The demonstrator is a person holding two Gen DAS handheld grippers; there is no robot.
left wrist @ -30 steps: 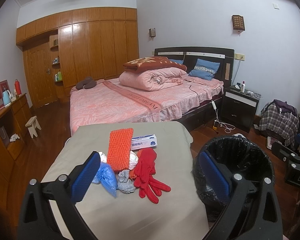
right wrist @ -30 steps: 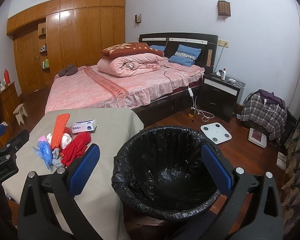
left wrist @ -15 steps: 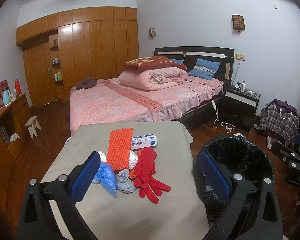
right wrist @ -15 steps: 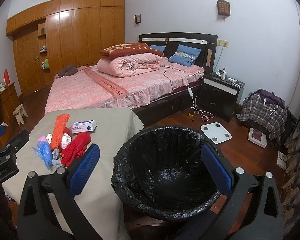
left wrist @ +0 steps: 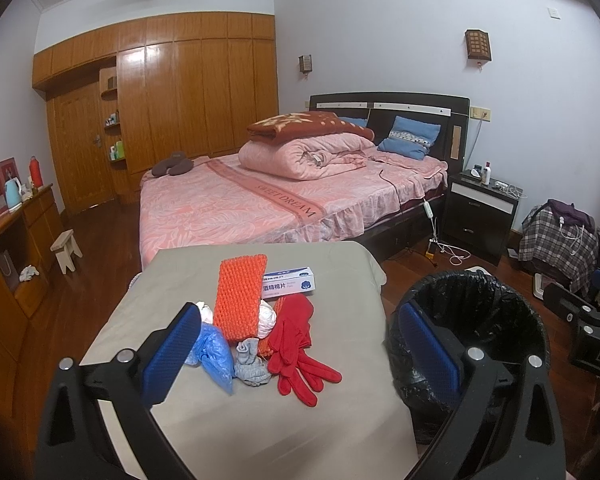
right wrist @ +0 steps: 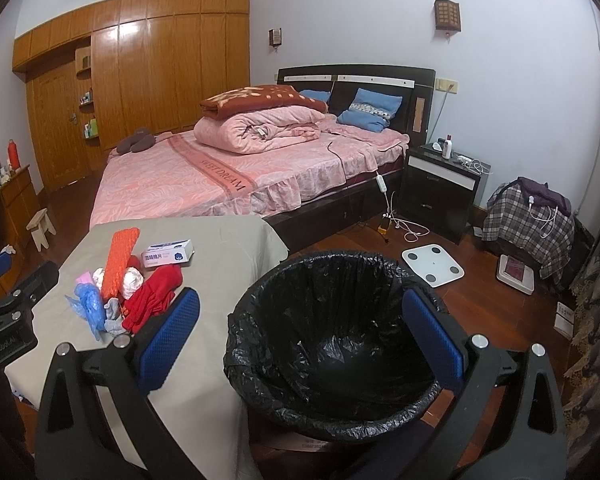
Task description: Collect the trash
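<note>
A pile of items lies on the grey-covered table: an orange knitted pad, a white and blue box, red gloves, a blue plastic bag, a grey rag and white crumpled wads. A bin with a black liner stands right of the table. My left gripper is open and empty, held above the table's near side, short of the pile. My right gripper is open and empty over the bin's near rim. The pile also shows in the right wrist view.
A bed with pink covers stands behind the table. A dark nightstand and a plaid-covered heap are at the right. A white scale lies on the wooden floor. A wooden dresser and small stool are at the left.
</note>
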